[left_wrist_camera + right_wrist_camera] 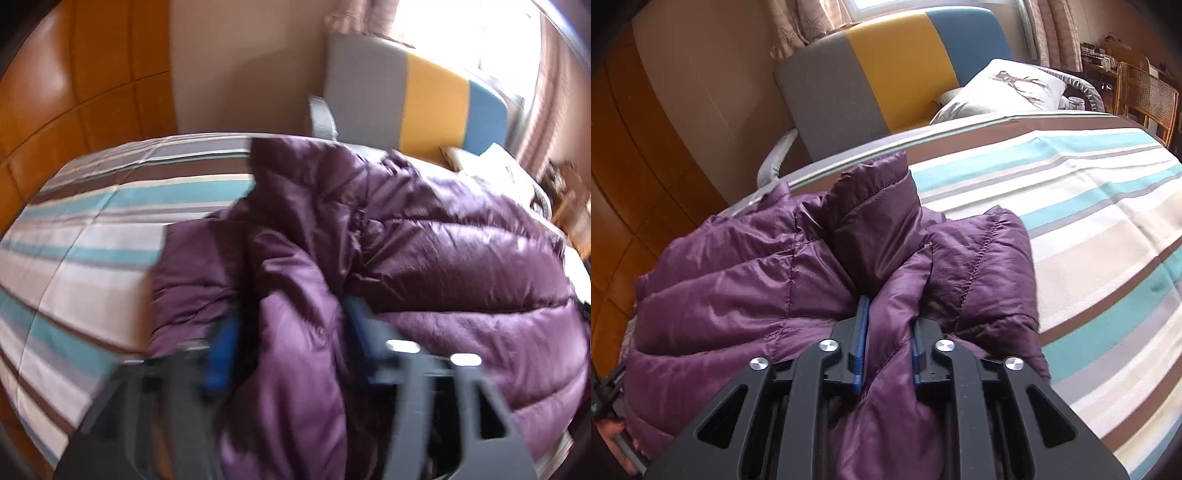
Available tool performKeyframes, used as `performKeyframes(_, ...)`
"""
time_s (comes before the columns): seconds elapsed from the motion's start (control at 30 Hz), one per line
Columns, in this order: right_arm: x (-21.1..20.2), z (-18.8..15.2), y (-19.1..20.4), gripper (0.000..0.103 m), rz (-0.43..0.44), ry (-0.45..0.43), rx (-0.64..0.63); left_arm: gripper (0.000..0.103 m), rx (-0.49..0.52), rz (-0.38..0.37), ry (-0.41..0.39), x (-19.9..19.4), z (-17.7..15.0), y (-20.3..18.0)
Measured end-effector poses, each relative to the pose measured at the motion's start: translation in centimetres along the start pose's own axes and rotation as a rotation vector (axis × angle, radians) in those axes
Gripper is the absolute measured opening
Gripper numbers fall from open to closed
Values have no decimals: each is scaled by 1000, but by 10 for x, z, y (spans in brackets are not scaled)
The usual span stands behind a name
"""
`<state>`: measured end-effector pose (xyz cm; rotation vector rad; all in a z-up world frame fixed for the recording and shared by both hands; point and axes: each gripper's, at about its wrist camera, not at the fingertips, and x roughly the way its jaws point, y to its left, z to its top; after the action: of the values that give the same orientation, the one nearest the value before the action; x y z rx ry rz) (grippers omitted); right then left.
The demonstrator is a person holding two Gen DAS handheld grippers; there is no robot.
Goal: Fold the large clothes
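A purple quilted down jacket (pixel 424 251) lies bunched on a striped bed cover (pixel 81 251). My left gripper (pixel 291 332) is shut on a fold of the jacket that fills the space between its blue pads (pixel 221 354); this view is blurred. In the right wrist view the jacket (pixel 746 280) is heaped at the left of the bed cover (pixel 1108 240). My right gripper (pixel 888 325) is shut on a thick fold of the jacket between its blue pads (pixel 862 332). The other handle and a hand show at the lower left edge (pixel 613 424).
A grey, yellow and blue headboard (pixel 886 74) stands at the bed's far end with a white deer-print pillow (pixel 1004 90) before it. Orange wooden wardrobe doors (pixel 74 74) are on the left. A cane chair (pixel 1145 96) stands at the right.
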<state>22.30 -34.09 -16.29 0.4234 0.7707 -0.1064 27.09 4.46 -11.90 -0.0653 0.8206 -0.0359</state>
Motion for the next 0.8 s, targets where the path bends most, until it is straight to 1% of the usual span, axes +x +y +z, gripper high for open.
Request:
performKeyframes(0.03, -6, 0, -1, 46, 7, -16, 8, 79, -20, -3, -21, -7, -2, 4)
performKeyframes(0.07, -16, -1, -1, 52, 14, -44, 16, 79, -45, -14, -41, -17, -5, 8)
performKeyframes(0.1, -29, -3, 0, 53, 17, -86, 18, 79, -61, -17, -55, -25, -7, 10)
performKeyframes(0.17, -43, -6, 6, 53, 34, -110, -1, 79, -66, -28, -86, -40, -11, 8)
performKeyframes(0.23, -53, -7, 17, 53, 66, -115, -24, 78, -39, -46, -109, -52, -11, -4)
performKeyframes(0.27, -55, -6, 24, 53, 76, -110, -45, 78, -15, -56, -108, -55, -10, -13)
performKeyframes(0.33, -53, 0, 45, 47, 113, -78, -103, 78, 36, -80, -99, -57, -7, -30)
performKeyframes(0.37, -51, 3, 55, 46, 120, -63, -135, 78, 62, -81, -99, -59, -4, -39)
performKeyframes(0.43, -40, 10, 79, 46, 111, -12, -218, 74, 122, -97, -77, -55, 5, -58)
performKeyframes(0.47, -33, 14, 89, 43, 114, 14, -254, 69, 150, -102, -59, -51, 10, -68)
performKeyframes(0.5, -26, 16, 97, 38, 108, 29, -280, 67, 166, -102, -48, -50, 14, -73)
performKeyframes(0.53, -17, 20, 105, 38, 90, 52, -319, 66, 199, -103, -22, -44, 21, -83)
performKeyframes(0.57, -9, 23, 110, 38, 78, 65, -339, 63, 216, -104, -14, -41, 26, -89)
performKeyframes(0.67, 17, 33, 117, 38, 64, 125, -353, 63, 278, -89, 17, -26, 39, -106)
performKeyframes(0.8, 45, 40, 120, 38, 45, 145, -356, 64, 330, -43, 58, 3, 53, -119)
